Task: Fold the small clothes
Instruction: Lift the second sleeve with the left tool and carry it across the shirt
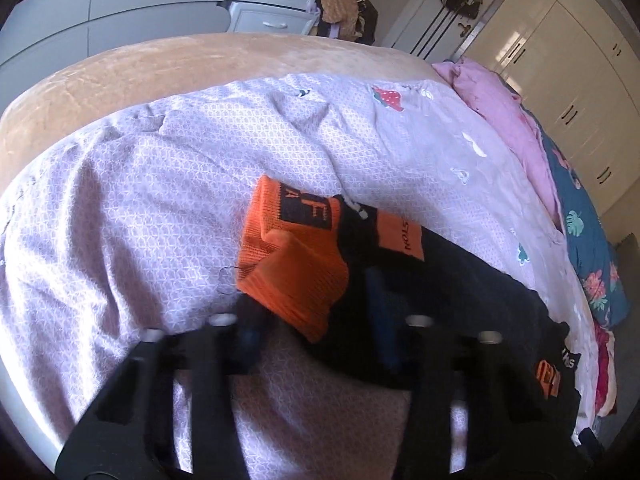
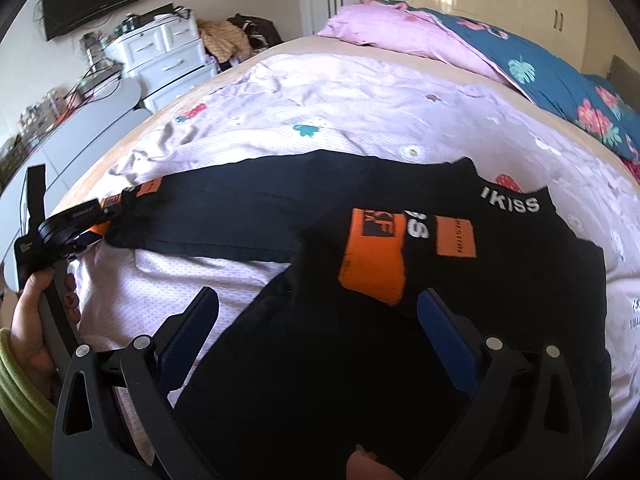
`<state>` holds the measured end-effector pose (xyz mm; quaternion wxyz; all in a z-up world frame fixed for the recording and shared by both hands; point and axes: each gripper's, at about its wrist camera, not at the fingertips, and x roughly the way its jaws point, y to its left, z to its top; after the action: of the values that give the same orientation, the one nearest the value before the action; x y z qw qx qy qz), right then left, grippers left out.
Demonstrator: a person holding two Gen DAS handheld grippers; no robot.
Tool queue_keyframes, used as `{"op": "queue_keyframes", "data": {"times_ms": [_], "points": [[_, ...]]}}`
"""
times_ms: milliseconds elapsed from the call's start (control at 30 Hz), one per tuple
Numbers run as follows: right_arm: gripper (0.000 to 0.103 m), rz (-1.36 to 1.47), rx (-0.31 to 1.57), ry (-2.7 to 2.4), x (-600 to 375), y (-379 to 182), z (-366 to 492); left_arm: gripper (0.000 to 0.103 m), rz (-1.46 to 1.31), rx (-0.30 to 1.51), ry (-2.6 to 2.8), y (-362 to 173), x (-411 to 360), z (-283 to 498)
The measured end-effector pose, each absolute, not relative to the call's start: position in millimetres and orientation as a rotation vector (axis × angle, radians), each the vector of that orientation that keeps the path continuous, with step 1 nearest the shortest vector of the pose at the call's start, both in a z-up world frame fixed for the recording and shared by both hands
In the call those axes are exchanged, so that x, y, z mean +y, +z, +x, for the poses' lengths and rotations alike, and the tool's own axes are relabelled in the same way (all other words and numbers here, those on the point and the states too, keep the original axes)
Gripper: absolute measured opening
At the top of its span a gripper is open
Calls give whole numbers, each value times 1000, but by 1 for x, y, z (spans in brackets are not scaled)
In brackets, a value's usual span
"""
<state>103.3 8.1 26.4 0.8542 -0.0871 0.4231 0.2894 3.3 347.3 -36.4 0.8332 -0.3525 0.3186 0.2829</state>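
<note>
Across the bed's lilac cover (image 2: pixel 320 92) lies the job at hand: a black garment (image 2: pixel 320 216) with orange patches, spread in two long limbs, soft and light, already rucked where it is being handled. From the right wrist view, the left gripper (image 2: pixel 86 232) is out at the far left end, a hand (image 2: pixel 30 320) behind it, its fingers pinched down narrow on the orange-trimmed edge (image 2: pixel 148 188). The left wrist view backs that up, with the fabric's orange cuff (image 1: pixel 296 276) bunched between the fingers. The right gripper (image 2: pixel 320 312) hovers over the nearer limb with its fingers wide apart, blue pads (image 2: pixel 444 328) either side of the cloth, nothing pinched. This knit looks limp and stretchy; it will sag and drape from any single hold, so a corner or hem grip suits it best. The thicker orange band (image 2: pixel 372 264) should give the firmest purchase. Slipping seems unlikely; bunching is the likelier trouble.
</note>
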Motion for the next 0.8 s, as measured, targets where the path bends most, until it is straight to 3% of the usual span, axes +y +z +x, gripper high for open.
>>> {"op": "queue_keyframes", "data": {"times_ms": [33, 167, 800], "points": [[99, -178, 890, 606, 6, 27, 104, 10, -751, 662, 581, -34, 347, 3], [99, -159, 894, 593, -2, 27, 105, 5, -721, 625, 536, -17, 338, 6], [99, 10, 885, 463, -70, 34, 115, 2, -641, 499, 369, 58, 289, 5]]}}
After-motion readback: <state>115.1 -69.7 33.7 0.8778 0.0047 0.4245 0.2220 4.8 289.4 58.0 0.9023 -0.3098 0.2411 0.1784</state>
